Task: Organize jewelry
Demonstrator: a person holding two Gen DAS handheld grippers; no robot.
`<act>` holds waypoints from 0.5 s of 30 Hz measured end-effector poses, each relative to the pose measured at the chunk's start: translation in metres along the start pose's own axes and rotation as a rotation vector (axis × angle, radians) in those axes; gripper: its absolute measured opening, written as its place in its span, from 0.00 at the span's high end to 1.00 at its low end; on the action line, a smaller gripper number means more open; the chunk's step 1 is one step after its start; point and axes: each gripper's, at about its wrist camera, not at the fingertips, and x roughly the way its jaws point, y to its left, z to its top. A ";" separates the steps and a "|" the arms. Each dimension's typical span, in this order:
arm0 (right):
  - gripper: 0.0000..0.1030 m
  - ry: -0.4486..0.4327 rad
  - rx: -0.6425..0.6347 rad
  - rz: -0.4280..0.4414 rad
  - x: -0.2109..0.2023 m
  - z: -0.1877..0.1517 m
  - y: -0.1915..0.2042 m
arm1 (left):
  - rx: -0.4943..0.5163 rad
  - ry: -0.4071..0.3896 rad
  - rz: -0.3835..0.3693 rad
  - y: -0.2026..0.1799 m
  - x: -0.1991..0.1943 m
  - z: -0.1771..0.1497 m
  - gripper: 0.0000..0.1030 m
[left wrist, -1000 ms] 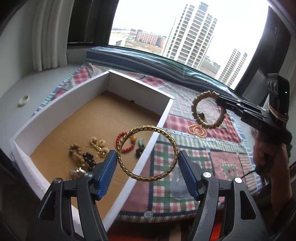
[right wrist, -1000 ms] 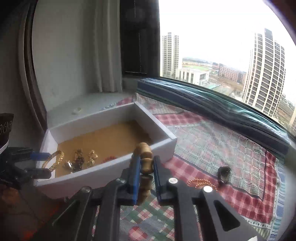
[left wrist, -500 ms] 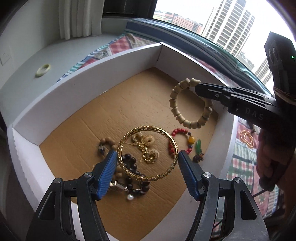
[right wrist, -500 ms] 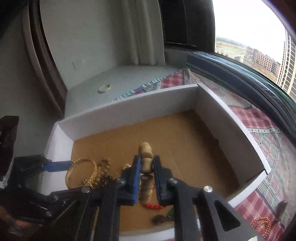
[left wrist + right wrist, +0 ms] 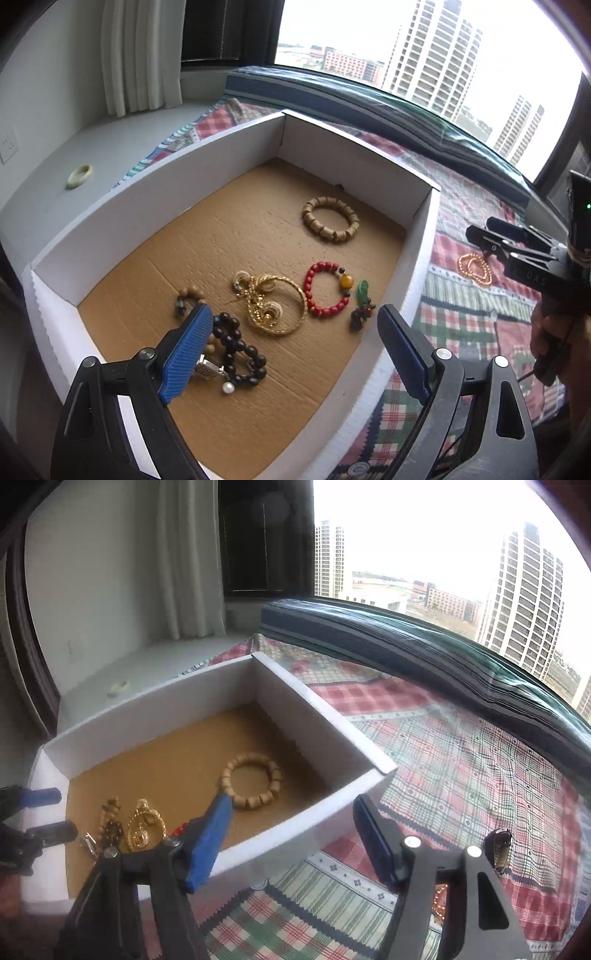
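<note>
A wide window (image 5: 424, 55) fills the far side, pale overcast daylight pouring in past tall apartment towers (image 5: 432, 51) and low buildings beyond. Left of it hangs a white curtain (image 5: 140, 55) against a plain grey-white wall (image 5: 48, 85) — a dark frame (image 5: 266, 535) between them. A patchwork plaid cloth (image 5: 461, 768) covers the sill — its far edge meets a dark striped cushion (image 5: 424, 642).

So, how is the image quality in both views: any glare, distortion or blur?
Left wrist view: the sky is blown out white, the window frame bows from fisheye, the white box is sharp. Right wrist view: the same white sky, curved edges, and the plaid cloth looks slightly soft.
</note>
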 end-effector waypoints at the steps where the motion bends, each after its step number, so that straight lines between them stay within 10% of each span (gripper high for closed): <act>1: 0.31 0.007 0.009 -0.011 -0.007 -0.015 -0.006 | 0.023 -0.012 -0.019 -0.011 -0.006 -0.003 0.10; 9: 0.31 0.001 0.105 -0.224 -0.062 -0.135 -0.064 | 0.162 0.030 -0.323 -0.116 -0.015 -0.041 0.05; 15: 0.31 0.012 0.178 -0.354 -0.091 -0.196 -0.096 | 0.298 0.041 -0.299 -0.179 0.033 -0.073 0.05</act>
